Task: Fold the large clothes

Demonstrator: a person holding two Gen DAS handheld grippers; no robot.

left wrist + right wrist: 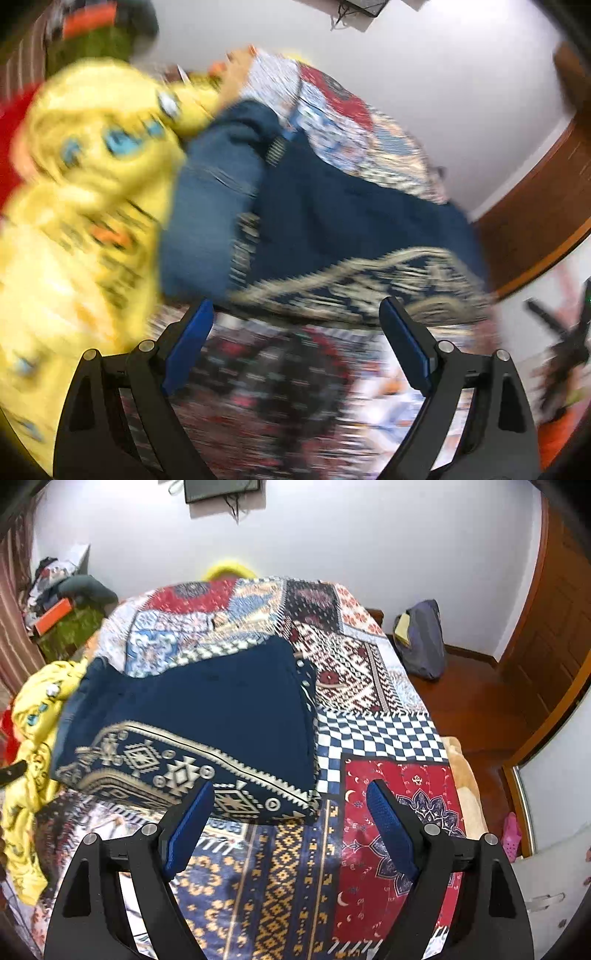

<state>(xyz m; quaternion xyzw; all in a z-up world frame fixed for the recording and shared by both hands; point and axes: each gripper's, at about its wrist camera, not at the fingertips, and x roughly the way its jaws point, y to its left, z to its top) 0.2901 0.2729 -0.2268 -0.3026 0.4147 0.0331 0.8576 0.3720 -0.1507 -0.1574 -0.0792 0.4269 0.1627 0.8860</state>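
Observation:
A navy garment with a gold patterned border (207, 720) lies folded on the patchwork bedspread (391, 738). It also shows in the blurred left wrist view (332, 221), with folded blue denim (214, 192) at its left edge. A crumpled yellow garment (85, 177) lies left of it, seen also in the right wrist view (29, 746). My left gripper (295, 314) is open and empty, just short of the navy garment's border. My right gripper (290, 794) is open and empty, above the garment's near right corner.
A grey bag (421, 642) leans on the wall beside the bed, on the wooden floor (480, 709). A wooden door (561, 627) is at right. Clutter with an orange box (51, 616) sits at far left. The bed's right edge (461, 768) is near.

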